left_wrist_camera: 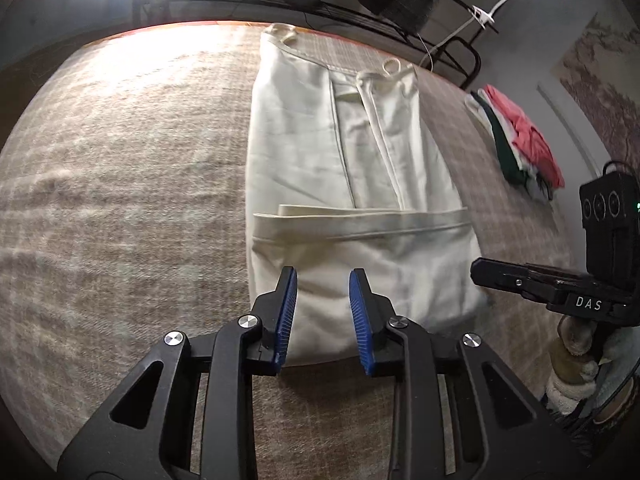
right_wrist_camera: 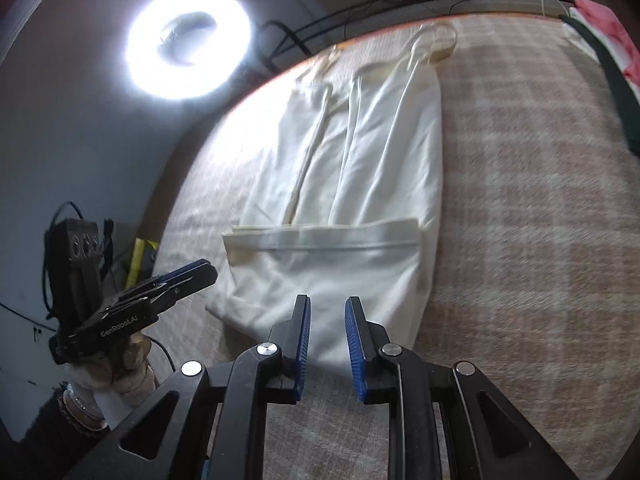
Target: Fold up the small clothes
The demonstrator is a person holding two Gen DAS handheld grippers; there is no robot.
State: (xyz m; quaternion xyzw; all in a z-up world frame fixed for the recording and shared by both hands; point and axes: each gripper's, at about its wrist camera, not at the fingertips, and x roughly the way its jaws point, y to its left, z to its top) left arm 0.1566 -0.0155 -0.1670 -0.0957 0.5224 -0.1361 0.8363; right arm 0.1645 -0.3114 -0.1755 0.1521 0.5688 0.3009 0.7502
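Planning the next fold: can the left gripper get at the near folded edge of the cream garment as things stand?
Probably yes. The left gripper hangs over the cream garment near its folded edge, jaws apart with nothing between them. The right gripper sits off to the side, not in the way.

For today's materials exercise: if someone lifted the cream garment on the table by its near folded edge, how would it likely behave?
The cream garment would probably droop, since it lies flat with soft creases. Its near fold would likely fall open, as nothing pins it. It probably won't slide much on the woolly checked cloth.
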